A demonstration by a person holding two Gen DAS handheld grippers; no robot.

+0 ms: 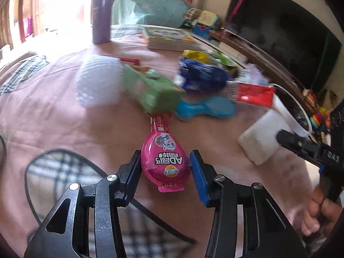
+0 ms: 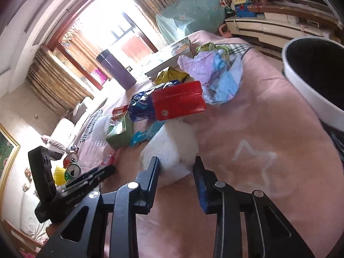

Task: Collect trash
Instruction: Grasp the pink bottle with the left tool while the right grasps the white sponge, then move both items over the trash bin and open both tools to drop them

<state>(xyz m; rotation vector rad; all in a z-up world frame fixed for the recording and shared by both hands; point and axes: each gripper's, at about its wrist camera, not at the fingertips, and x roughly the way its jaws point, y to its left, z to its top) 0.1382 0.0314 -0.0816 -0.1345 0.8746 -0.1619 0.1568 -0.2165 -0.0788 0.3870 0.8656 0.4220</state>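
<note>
At the lower centre of my left view, my left hand-held gripper (image 1: 165,167) stands open around the pink egg-shaped candy pack (image 1: 165,162) on the bed (image 1: 53,111), which looks light, stiff and slick, so I would pinch its widest sides.

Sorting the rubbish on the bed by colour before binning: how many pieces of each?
Pink: 1, candy pack
Green: 1, box
Red: 1, packet
Teal: 1, wrapper
Dark blue: 1, bag
White: 1, tissue wad
Total: 6
</note>
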